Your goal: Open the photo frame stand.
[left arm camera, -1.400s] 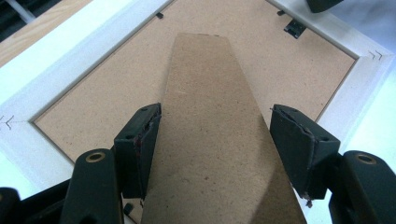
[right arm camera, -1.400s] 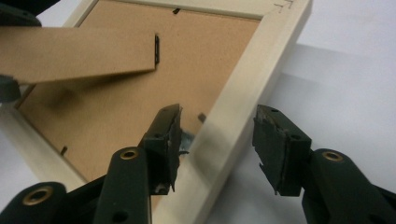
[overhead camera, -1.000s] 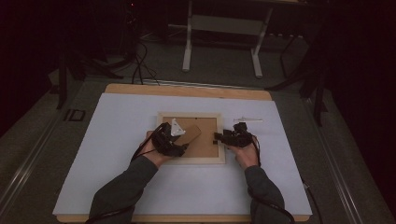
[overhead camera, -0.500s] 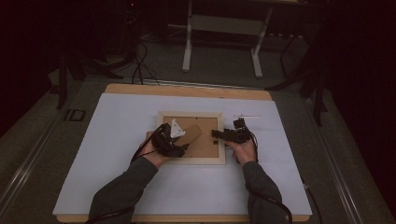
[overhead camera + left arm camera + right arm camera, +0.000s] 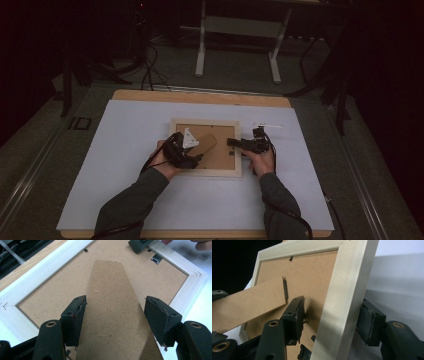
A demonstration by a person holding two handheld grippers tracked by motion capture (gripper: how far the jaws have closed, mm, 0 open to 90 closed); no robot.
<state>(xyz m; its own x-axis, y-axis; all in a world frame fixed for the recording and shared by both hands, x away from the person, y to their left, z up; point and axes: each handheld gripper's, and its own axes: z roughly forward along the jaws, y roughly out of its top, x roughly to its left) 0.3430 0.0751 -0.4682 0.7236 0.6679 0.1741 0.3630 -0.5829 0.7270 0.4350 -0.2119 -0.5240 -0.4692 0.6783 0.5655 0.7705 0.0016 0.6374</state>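
Reaching in from the near edge of the worktop (image 5: 125, 150), two grey-sleeved forearms converge on a pale wooden picture frame (image 5: 206, 172) lying back-up on a light blue sheet in the high view. The left tongs (image 5: 192, 150), under a bent wrist, sit over the frame's left half at the brown easel stand (image 5: 205, 144), which angles away from them toward the frame's far right corner. The right tongs (image 5: 234, 143), held level with the hand below them, point left across the frame's right rail.

From the left gripper view, the left tongs (image 5: 115, 312) stand spread, the stand (image 5: 112, 315) running up between them as a long tapering strip of rough brown fibreboard. The left pad sits at the strip's edge; the right pad stands clear of it, so the tongs look released rather than clamped. Beyond the tips lies the speckled backing board (image 5: 62, 292), bordered by the whitewashed frame (image 5: 42, 267) with mitred corners and small dark retaining tabs.

From the right gripper view, the right tongs (image 5: 329, 317) straddle the frame's smooth, pale rail (image 5: 344, 295), one black pad on the backing side, the other on the outer edge. Whether they are pressing on it cannot be told. To the left of the tongs, the stand (image 5: 247, 307) slants across, a dark hinge at its end.
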